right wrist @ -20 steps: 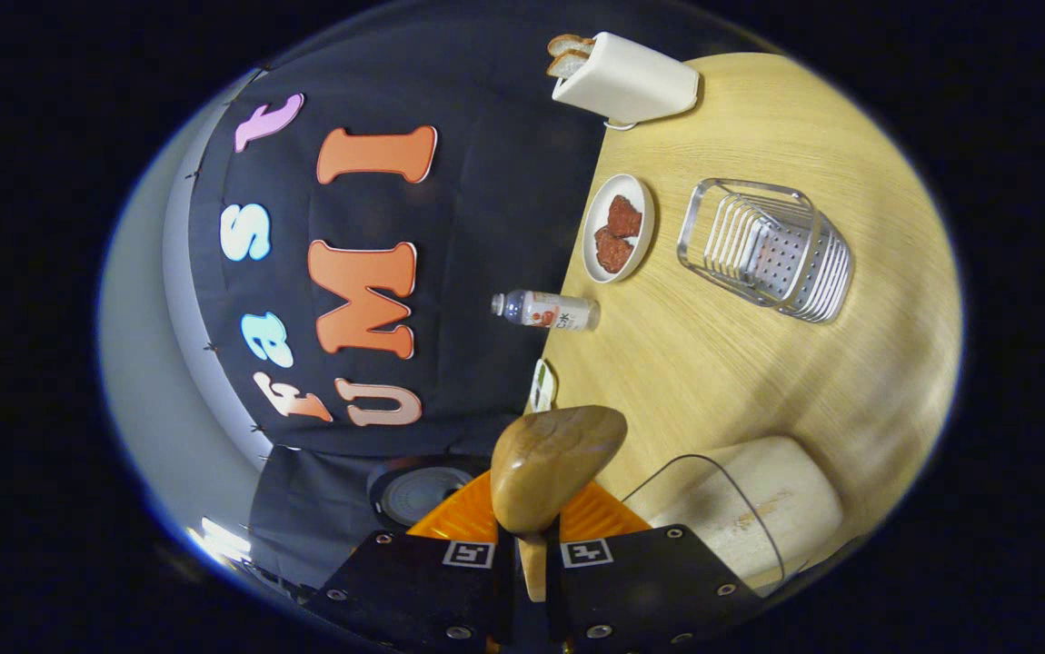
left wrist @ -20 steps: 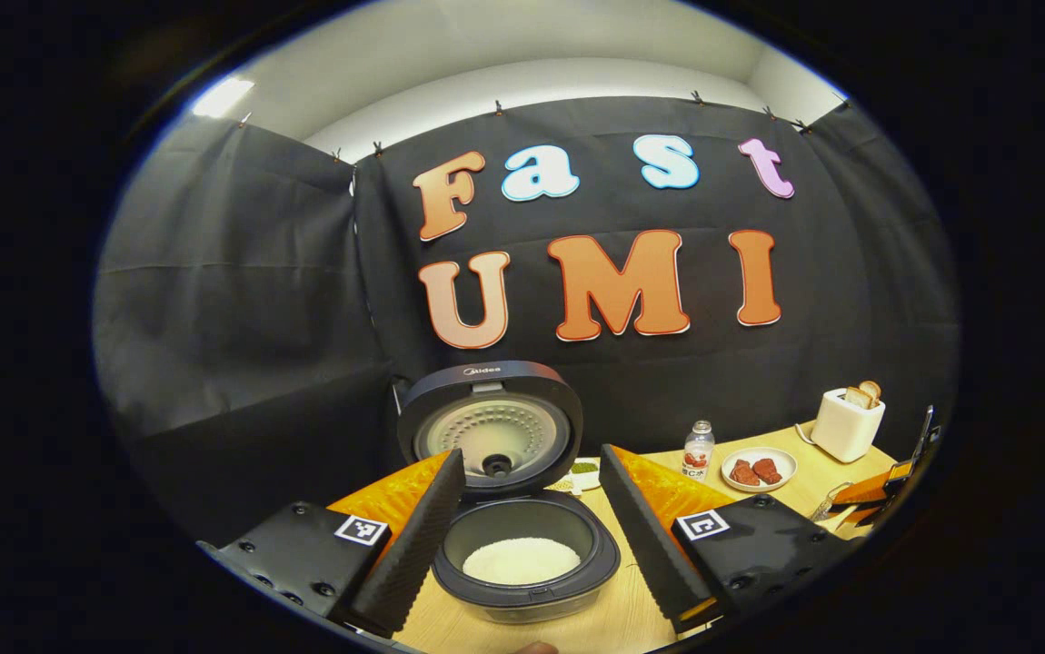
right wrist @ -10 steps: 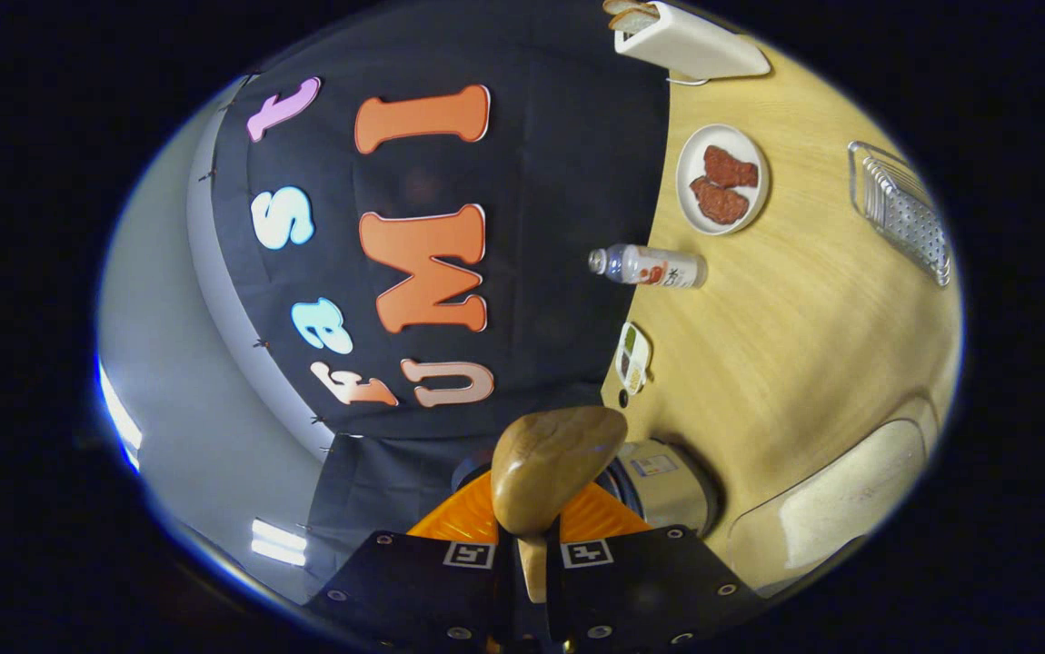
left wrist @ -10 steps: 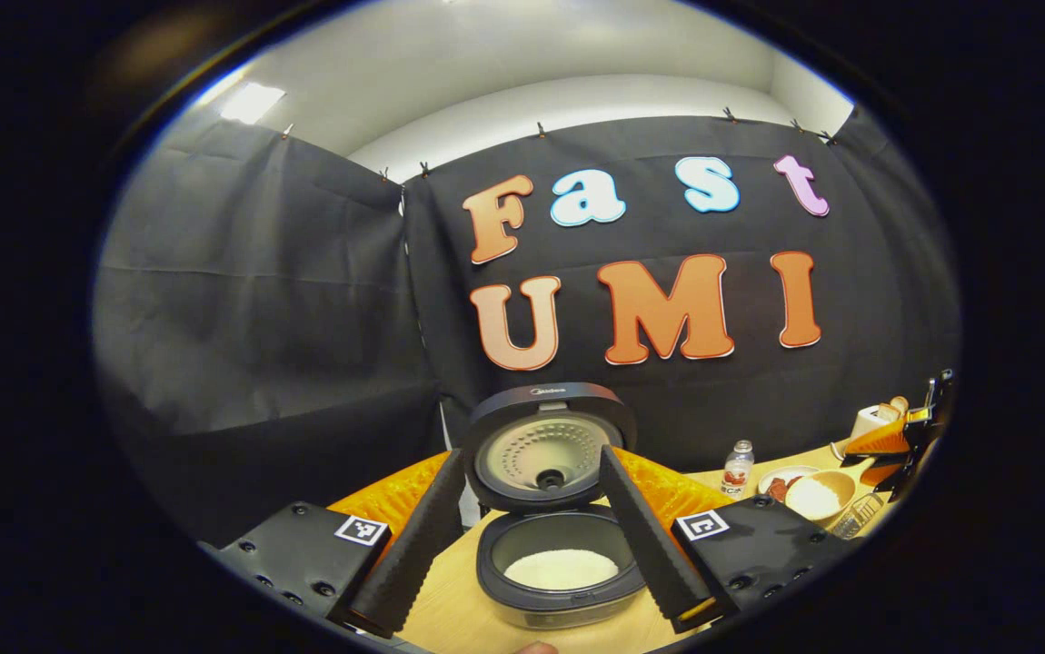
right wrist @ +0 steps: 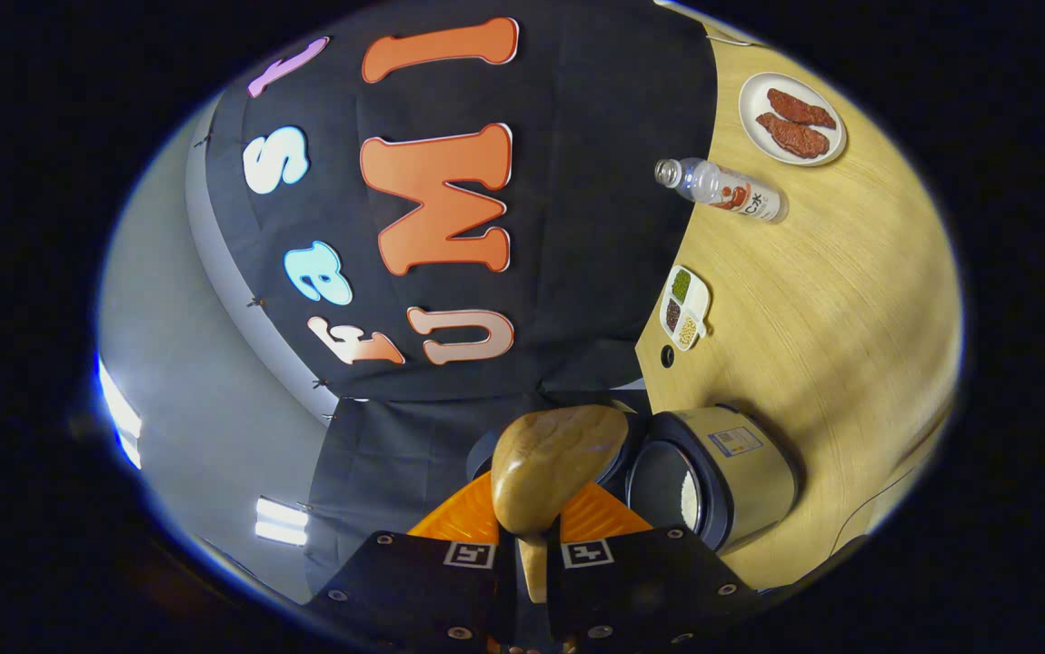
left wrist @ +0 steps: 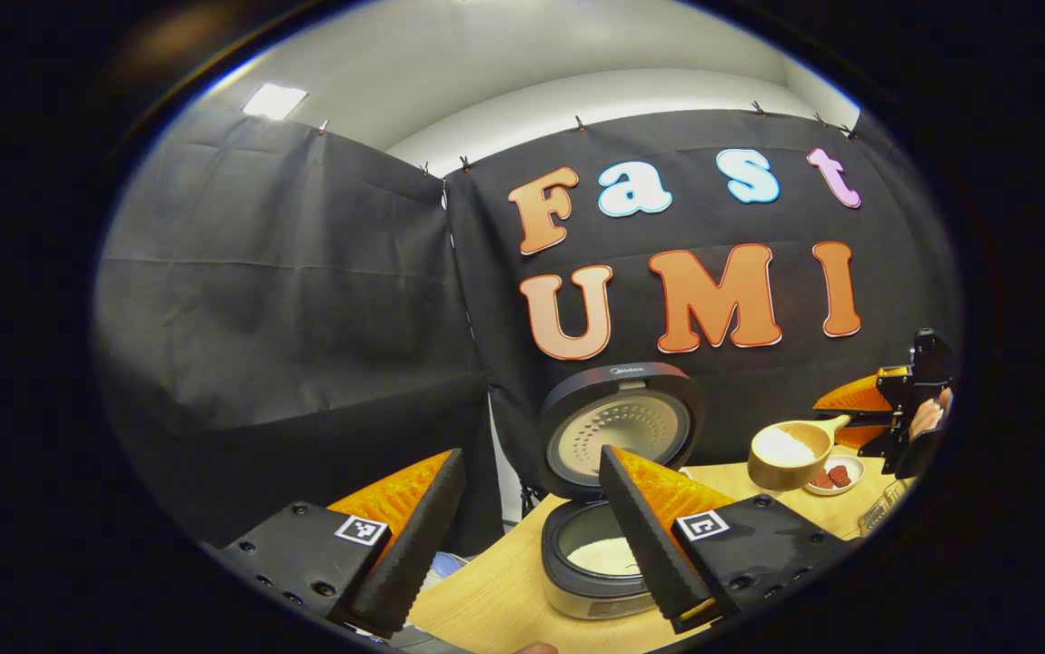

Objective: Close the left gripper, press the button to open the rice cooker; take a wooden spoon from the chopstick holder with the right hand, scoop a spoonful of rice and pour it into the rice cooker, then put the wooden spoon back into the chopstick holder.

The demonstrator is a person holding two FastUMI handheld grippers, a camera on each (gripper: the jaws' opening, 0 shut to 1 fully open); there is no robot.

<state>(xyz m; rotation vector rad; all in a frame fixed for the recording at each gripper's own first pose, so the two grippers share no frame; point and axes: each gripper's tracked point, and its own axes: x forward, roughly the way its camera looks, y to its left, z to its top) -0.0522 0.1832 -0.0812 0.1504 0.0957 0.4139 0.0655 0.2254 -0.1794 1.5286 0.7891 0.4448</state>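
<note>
The rice cooker stands open on the wooden table, lid upright, white rice in its pot. My left gripper is open and holds nothing; the cooker sits behind its right finger. To the right of the cooker and above the table hangs the wooden spoon, its bowl heaped with rice, held by my right gripper. In the right gripper view that gripper is shut on the spoon's handle, the back of the spoon bowl just ahead, and the open cooker lies beside it.
A plate of red meat, a small bottle and a little divided dish stand near the table's back edge. A hand grips the right gripper. A bit of metal wire rack peeks in below it.
The right gripper has carried the rice-filled spoon away from the rice container and wire holder toward the open cooker. The left gripper has swung left, so the cooker sits further right in its view.
</note>
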